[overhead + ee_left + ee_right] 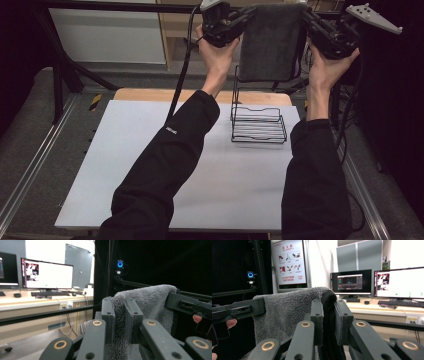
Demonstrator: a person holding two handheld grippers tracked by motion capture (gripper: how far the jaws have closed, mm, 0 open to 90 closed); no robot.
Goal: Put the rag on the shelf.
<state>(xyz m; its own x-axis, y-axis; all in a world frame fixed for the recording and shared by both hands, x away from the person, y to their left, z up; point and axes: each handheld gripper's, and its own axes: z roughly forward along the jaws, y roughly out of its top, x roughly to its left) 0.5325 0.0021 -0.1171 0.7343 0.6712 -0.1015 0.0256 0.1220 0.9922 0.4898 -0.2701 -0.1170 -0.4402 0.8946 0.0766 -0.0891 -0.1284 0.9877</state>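
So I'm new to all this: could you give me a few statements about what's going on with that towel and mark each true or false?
1. Both grippers grip the grey towel. True: the left gripper and right gripper each pinch a top corner.
2. The towel lies flat on the table. False: it hangs in the air, above the wire rack.
3. The wire rack stands on the white table. True.
4. The towel is bright red. False: it is dark grey.
5. The left gripper's jaws stand wide open. False: the left gripper view shows them closed on the towel's edge.
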